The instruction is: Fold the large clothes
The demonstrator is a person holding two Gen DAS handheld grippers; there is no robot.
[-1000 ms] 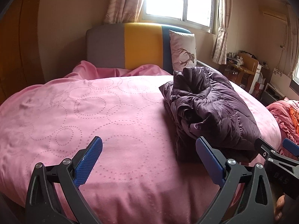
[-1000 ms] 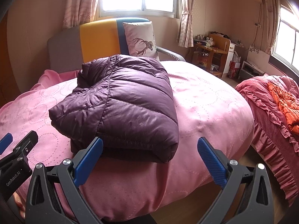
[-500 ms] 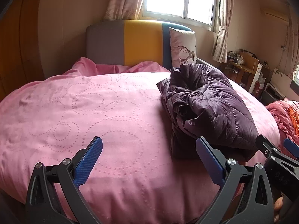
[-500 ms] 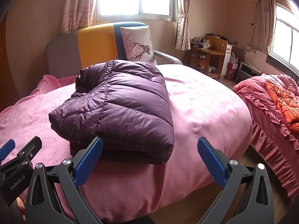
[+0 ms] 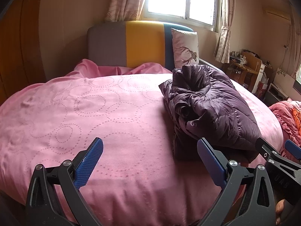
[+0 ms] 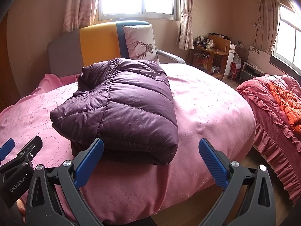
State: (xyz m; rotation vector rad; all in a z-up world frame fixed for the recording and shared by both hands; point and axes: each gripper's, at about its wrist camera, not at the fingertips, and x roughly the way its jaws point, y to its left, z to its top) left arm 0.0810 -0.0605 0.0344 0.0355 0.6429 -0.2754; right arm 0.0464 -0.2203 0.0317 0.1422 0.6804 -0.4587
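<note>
A dark purple puffer jacket (image 5: 212,105) lies folded into a thick bundle on the pink bedspread (image 5: 84,113), right of middle; it also shows in the right wrist view (image 6: 128,105). My left gripper (image 5: 150,158) is open and empty, held above the near edge of the bed, left of the jacket. My right gripper (image 6: 150,156) is open and empty, just in front of the jacket's near edge, not touching it. Each gripper shows at the edge of the other's view.
A grey, yellow and blue headboard (image 5: 131,47) with a deer-print pillow (image 6: 141,43) stands at the far end. A second bed with red and orange bedding (image 6: 278,109) is to the right. A wooden desk (image 6: 212,56) is by the far wall.
Both grippers have pulled back slightly from the bed and risen a little; the jacket has stayed in place, folded. Both jaws stay open.
</note>
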